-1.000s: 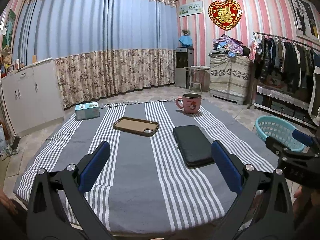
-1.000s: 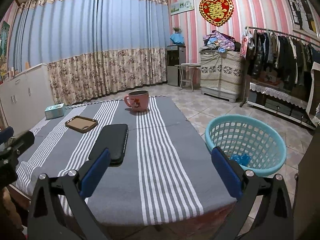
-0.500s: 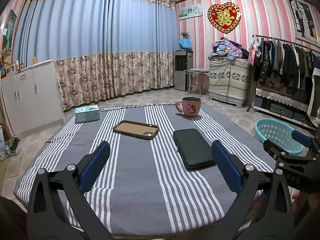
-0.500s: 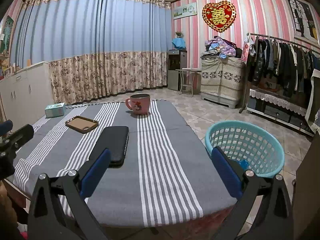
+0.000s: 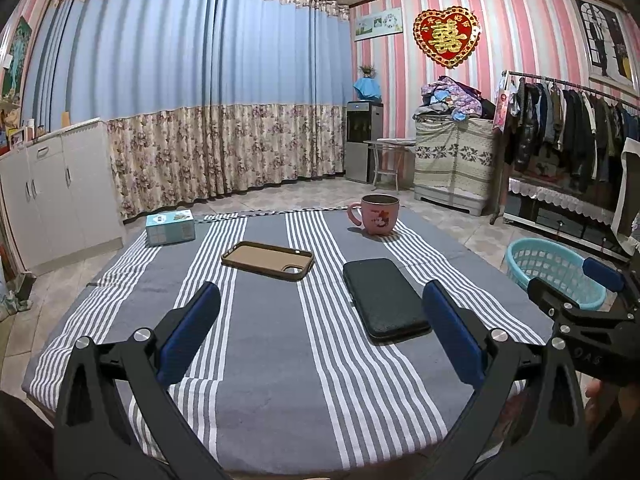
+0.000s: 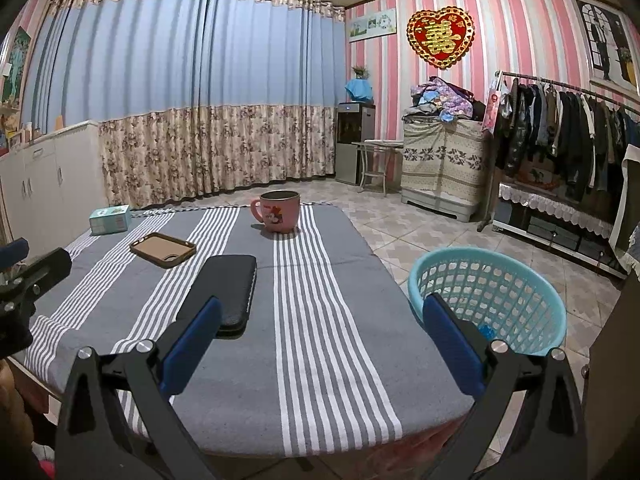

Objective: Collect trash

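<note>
Judging by what lies on the desk (image 5: pixel 264 360), no loose trash is left there; the only piece that can be made out is a small blue scrap (image 6: pixel 486 330) at the bottom of the turquoise laundry basket (image 6: pixel 520 280), which stands on the tiled floor just beside the desk's right edge. That scrap is half hidden behind the basket's mesh wall and the right tongs' own finger, so its material cannot be told for certain; it is probably crumpled plastic or wrapper, in which case it would be light, soft and springy, and best pinched across its bulk rather than by an edge.

The things left on the striped cloth are not trash by the look of them: a black phone-like slab (image 5: pixel 384 298), a brown phone case (image 5: pixel 266 260) lying open side up, a pink mug (image 5: pixel 378 220) and a small teal box (image 5: pixel 170 228). These are stiff, and the mug is judged breakable.

Both tongs are held low over the near edge of the desk, pointing level across it. The left tongs (image 5: pixel 320 334) are spread wide with nothing between the pads. The right tongs (image 6: pixel 320 346) are likewise spread wide and empty, aimed between the black slab and the basket, and their tip is seen at the right of the left view.
</note>
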Motion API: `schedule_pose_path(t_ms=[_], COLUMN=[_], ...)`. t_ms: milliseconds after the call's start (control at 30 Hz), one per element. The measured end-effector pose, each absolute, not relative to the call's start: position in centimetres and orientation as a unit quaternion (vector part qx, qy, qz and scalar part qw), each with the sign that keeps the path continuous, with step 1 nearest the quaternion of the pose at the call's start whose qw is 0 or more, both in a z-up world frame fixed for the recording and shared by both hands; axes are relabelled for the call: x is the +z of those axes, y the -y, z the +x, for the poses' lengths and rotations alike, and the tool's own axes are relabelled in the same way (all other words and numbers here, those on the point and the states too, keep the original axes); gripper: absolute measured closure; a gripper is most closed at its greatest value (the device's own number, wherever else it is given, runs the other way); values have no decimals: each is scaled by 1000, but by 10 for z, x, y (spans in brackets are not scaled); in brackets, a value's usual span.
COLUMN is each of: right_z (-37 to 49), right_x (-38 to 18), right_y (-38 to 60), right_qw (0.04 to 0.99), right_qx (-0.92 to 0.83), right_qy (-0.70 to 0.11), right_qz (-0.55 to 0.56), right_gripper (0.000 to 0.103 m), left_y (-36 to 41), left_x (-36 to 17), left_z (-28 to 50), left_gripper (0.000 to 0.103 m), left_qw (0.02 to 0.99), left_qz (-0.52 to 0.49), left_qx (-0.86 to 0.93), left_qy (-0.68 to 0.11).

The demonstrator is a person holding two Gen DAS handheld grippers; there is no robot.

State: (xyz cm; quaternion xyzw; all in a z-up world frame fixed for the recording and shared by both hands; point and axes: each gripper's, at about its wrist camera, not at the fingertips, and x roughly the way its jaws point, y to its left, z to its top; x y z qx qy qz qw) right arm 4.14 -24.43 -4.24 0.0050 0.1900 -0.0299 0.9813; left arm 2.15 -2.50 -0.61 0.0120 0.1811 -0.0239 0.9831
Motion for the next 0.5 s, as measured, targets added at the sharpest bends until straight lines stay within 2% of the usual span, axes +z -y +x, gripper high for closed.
schedule_pose_path(t_ms=[500], right_z=[42], right_x=[-38], right_y=[248], right_qw=[982], right_qx=[-28], right_qy=[-186], right_qz=[6], right_gripper=[5], left_y=[28], left_x=[-4], left_z=[18], left_gripper=[5], left_qw=[985], left_qz=[21], left_qx=[-24], left_qy=[-172])
